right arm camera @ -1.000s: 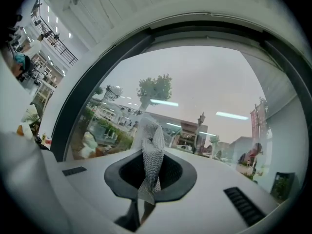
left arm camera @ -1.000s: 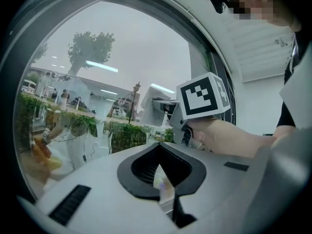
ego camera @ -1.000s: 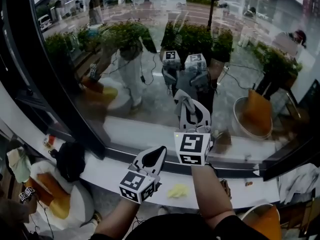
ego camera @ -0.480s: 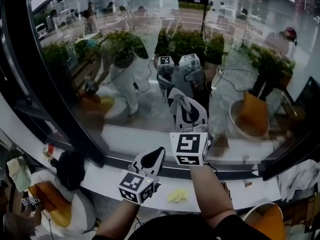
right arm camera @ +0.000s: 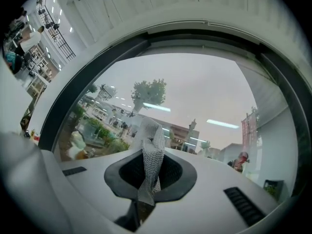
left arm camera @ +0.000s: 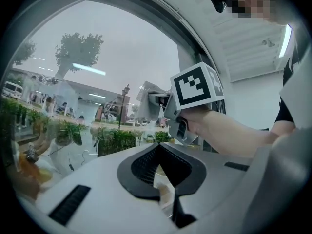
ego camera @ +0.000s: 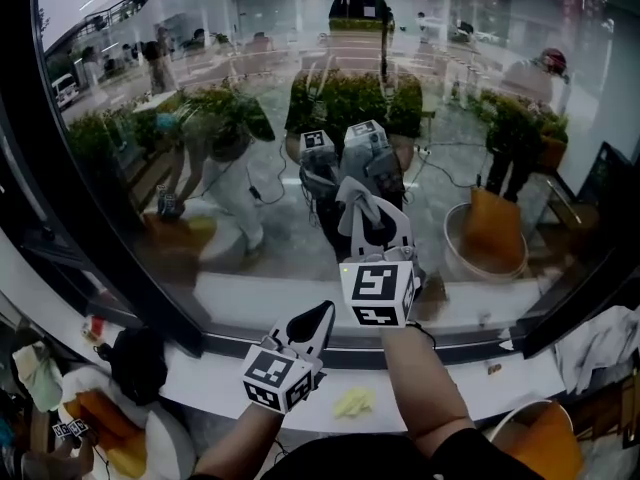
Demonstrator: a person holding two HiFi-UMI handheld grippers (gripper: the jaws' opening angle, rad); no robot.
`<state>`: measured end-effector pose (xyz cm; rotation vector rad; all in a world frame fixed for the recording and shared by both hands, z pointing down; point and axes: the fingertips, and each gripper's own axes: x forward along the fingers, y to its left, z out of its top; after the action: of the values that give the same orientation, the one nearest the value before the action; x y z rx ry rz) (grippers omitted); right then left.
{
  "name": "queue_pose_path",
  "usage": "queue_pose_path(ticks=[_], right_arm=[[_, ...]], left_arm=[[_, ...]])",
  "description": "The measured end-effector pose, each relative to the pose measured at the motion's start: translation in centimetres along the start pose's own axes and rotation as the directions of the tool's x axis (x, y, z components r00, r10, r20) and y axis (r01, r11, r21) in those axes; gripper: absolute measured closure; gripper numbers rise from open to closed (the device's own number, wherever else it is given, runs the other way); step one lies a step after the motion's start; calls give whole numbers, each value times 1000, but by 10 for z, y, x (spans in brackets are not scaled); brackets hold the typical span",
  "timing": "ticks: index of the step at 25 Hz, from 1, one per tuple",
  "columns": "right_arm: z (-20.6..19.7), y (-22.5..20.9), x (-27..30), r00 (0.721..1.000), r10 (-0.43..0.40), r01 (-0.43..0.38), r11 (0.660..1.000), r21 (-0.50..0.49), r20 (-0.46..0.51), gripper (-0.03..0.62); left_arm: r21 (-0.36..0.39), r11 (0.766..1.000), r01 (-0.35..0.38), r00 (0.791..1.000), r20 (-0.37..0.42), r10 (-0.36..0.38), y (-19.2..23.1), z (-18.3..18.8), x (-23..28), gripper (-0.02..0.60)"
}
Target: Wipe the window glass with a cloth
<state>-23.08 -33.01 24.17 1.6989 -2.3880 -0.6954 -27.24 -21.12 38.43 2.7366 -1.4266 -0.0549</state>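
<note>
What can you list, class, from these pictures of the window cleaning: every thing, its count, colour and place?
window glass: one pane, clear with reflections, fills the upper view
window frame: one, black, down the left and along the bottom of the glass
sill: one, white, below the frame
cloth: one, grey-white mesh, pinched in the right claw against the glass
scrap: one, yellow, on the sill
bag: one, black, lower left
tubs: two, white with orange inside, lower corners
fabric heap: one, pale, far right
right claw: one, white and black, raised at the glass
left claw: one, white and black, shut, low by the sill
forearms: two, bare, bottom centre
</note>
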Motion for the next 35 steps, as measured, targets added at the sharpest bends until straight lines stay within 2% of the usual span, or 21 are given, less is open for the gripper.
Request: queue_pose_path(ticks=[3, 8, 15, 27, 35], right_arm=[[-9, -14, -1, 999, -27, 27, 1000, 2, -19, 553], [-26, -50, -8, 997, -64, 64, 998, -1, -42, 553], [-61, -113, -33, 992, -109, 109, 994, -9, -69, 553], [-123, -232, -85, 972, -197, 194, 980, -39, -127, 553], [-161, -325, -125, 956, -249, 243, 968, -57, -158, 553]], left_arm=[[-20, 1000, 16, 1000, -15, -16, -5, 3, 4, 574], [13, 999, 32, 999, -5, -31, -13, 2, 20, 574], [-10, 998, 55, 998, -14, -55, -45, -3, 56, 574], [-16, 989, 147, 988, -44, -147, -137, -14, 132, 574], [-26, 979, 202, 977, -68, -204, -216, -18, 188, 574]])
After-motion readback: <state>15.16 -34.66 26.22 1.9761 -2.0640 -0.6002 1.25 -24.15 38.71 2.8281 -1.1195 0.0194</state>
